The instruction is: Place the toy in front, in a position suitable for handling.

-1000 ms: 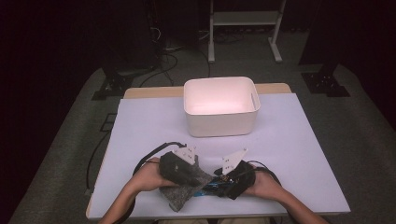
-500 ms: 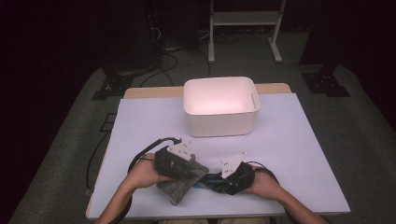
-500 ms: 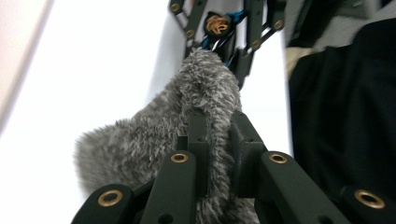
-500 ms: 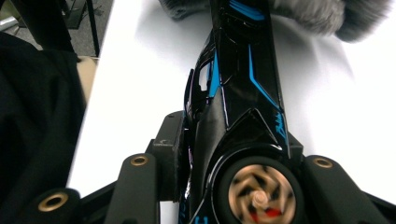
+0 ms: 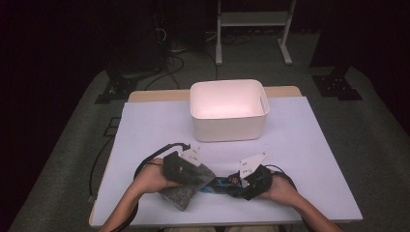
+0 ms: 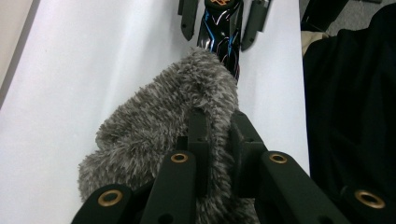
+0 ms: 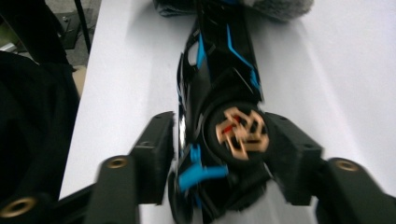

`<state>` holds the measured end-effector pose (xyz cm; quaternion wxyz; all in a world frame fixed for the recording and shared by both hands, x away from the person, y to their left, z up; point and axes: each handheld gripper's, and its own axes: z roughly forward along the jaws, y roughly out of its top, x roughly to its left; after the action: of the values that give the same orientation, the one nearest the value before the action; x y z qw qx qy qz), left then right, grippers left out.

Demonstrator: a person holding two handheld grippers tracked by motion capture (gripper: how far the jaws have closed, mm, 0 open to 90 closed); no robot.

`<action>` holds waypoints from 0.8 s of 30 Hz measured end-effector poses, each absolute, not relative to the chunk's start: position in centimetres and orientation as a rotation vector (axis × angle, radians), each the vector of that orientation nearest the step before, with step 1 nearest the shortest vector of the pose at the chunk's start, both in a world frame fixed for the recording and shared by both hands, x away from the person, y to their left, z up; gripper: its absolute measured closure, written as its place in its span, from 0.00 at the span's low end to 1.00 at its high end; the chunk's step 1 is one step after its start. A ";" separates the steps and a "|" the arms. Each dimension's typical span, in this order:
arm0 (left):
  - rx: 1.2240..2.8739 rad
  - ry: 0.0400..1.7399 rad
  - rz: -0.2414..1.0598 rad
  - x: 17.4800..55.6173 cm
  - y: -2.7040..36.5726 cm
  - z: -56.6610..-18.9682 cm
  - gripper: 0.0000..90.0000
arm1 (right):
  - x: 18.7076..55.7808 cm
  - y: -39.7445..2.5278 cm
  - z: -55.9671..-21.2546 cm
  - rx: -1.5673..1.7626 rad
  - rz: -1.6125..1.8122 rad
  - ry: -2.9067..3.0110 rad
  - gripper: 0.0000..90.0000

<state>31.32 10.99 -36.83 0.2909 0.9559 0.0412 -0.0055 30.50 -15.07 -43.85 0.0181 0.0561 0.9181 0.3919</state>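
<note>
A grey fuzzy cloth (image 5: 186,187) lies near the table's front edge. My left gripper (image 5: 196,175) is shut on it, and in the left gripper view both jaws (image 6: 218,119) press into the grey pile (image 6: 154,126). A black toy car (image 5: 220,184) with blue trim and a gold wheel reaches from the cloth toward my right gripper (image 5: 235,182). That gripper (image 7: 222,130) is shut on the car (image 7: 219,93) at its wheel end. The car's far end goes under the cloth (image 7: 280,7). The right gripper's fingers (image 6: 187,18) flank the car (image 6: 223,32).
A white open bin (image 5: 227,130) stands at the back middle of the pale table (image 5: 314,159). Cables trail from both grippers along the front. A dark garment (image 6: 350,116) hangs past the table's near edge. Stands and cables sit on the floor beyond.
The two grippers have drawn slightly apart, the left one easing left with the cloth. A little more of the car shows between them.
</note>
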 end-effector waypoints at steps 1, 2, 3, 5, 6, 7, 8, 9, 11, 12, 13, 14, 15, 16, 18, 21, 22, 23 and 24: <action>2.549 0.102 0.002 31.3 10.9 -36.8 0.90 | 30.5 -15.2 -43.9 0.184 1.220 2.854 0.57; 2.553 0.099 -0.007 31.3 10.8 -36.8 0.90 | 30.6 -15.3 -43.9 0.196 1.234 2.870 0.61; 2.556 0.090 -0.006 31.3 10.6 -36.8 0.90 | 30.6 -15.3 -43.9 0.204 1.245 2.876 0.61; 2.557 0.066 -0.011 31.3 10.0 -36.7 0.90 | 30.4 -15.2 -44.0 0.203 1.245 2.867 0.62; 2.558 0.058 -0.014 31.3 9.8 -36.7 0.90 | 30.4 -15.1 -43.9 0.188 1.240 2.863 0.62; 2.556 0.053 -0.020 31.4 9.5 -36.7 0.90 | 30.4 -15.1 -43.9 0.188 1.240 2.863 0.62; 2.551 0.046 -0.029 31.6 9.0 -36.8 0.90 | 30.4 -15.1 -44.0 0.185 1.239 2.861 0.62; 2.550 0.045 -0.037 31.8 8.7 -36.8 0.90 | 30.4 -15.1 -44.0 0.190 1.241 2.862 0.62; 2.551 0.038 -0.036 32.0 8.6 -36.8 0.90 | 30.4 -15.2 -44.0 0.192 1.247 2.863 0.62; 2.547 0.046 -0.038 32.0 8.7 -36.8 0.90 | 30.4 -15.2 -44.1 0.193 1.254 2.861 0.62; 2.542 0.050 -0.037 32.1 9.0 -36.8 0.90 | 30.5 -15.3 -44.1 0.193 1.258 2.862 0.62; 2.539 0.059 -0.035 32.0 9.3 -36.9 0.90 | 30.5 -15.3 -44.1 0.189 1.259 2.862 0.62; 2.536 0.067 -0.033 32.0 9.6 -36.9 0.90 | 30.5 -15.3 -44.1 0.186 1.257 2.861 0.62; 2.528 0.075 -0.029 32.0 10.1 -36.9 0.90 | 30.4 -15.2 -44.0 0.185 1.254 2.861 0.63; 2.504 0.108 -0.041 32.0 11.3 -37.1 0.90 | 30.3 -15.2 -44.0 0.175 1.244 2.855 0.63; 2.498 0.176 -0.033 32.3 13.2 -37.4 0.90 | 30.4 -15.2 -44.0 0.183 1.244 2.861 0.63; 2.497 0.192 -0.031 32.4 13.8 -37.5 0.90 | 30.4 -15.2 -44.0 0.183 1.244 2.861 0.63; 2.499 0.216 -0.035 32.4 14.4 -37.7 0.90 | 30.4 -15.2 -44.0 0.179 1.244 2.861 0.63; 2.501 0.223 -0.037 32.5 14.7 -37.8 0.90 | 30.4 -15.1 -44.0 0.174 1.242 2.859 0.63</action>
<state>32.50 14.67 -37.76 0.3098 0.9469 0.0843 -0.0138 30.41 -15.12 -43.96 0.0099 0.0558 0.9158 0.3977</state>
